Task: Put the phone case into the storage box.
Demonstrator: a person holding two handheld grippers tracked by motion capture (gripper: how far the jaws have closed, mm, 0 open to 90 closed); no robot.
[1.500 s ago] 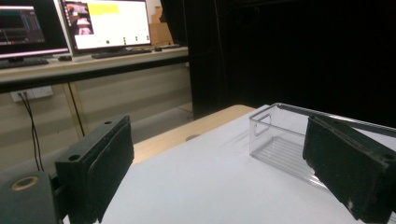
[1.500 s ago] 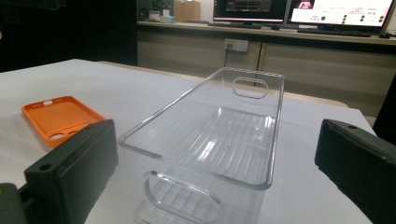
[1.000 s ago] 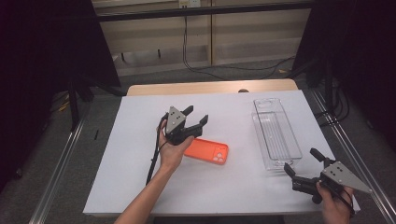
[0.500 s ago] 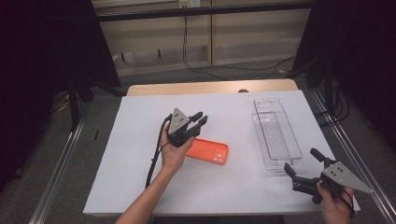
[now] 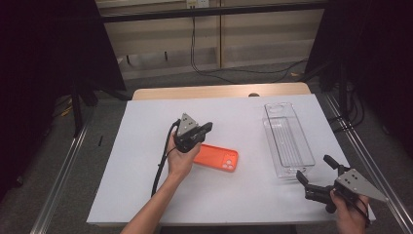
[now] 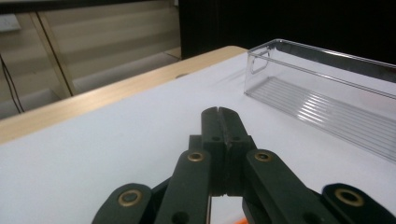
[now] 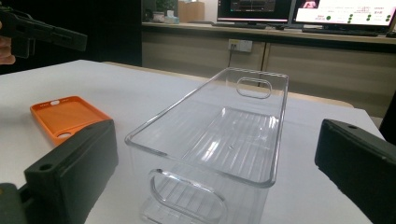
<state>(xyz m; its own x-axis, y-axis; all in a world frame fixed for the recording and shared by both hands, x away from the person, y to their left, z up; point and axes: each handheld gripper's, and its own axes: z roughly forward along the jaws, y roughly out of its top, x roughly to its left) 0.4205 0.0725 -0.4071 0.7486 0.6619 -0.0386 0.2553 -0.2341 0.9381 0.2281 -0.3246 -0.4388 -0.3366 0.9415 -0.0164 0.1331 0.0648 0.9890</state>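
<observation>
Left gripper (image 5: 204,129) closed on nothing above the orange case (image 5: 216,158) — right gripper (image 5: 314,168) open beside the bin (image 5: 287,139)

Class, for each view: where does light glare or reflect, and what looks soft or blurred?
High view: evenly lit white table, dark surroundings. Left gripper view: highlights streak the clear bin; the near jaws look soft. Right gripper view: reflections trace the bin's rim; bright, blurred monitors behind.

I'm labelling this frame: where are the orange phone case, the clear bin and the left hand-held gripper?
orange phone case (image 5: 218,159), high view, middle of its back.
clear bin (image 5: 287,142), high view, ribbed floor.
left hand-held gripper (image 5: 206,128), high view, at its closed jaw tips.
</observation>
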